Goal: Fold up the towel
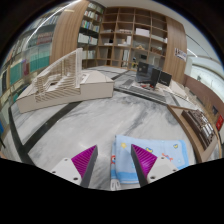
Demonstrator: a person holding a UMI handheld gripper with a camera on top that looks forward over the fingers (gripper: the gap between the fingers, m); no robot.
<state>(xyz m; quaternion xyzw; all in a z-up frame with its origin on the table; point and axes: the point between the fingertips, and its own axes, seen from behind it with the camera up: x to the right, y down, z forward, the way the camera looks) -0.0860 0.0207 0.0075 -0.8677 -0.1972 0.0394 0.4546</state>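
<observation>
The tool [113,166] hovers over a marble-patterned counter [90,120], its two magenta pads [84,159] spread wide apart with nothing gripped between them. The towel [150,158], pale blue with printed figures, lies flat on the counter just ahead of the fingers, its near edge reaching between them and under the right-hand pad. Beyond it, a white slatted rack [57,80] stands at the counter's far left side. A dark monitor [147,72] sits farther back on a desk. Wooden bookshelves [125,35] line the rear wall of the room.
</observation>
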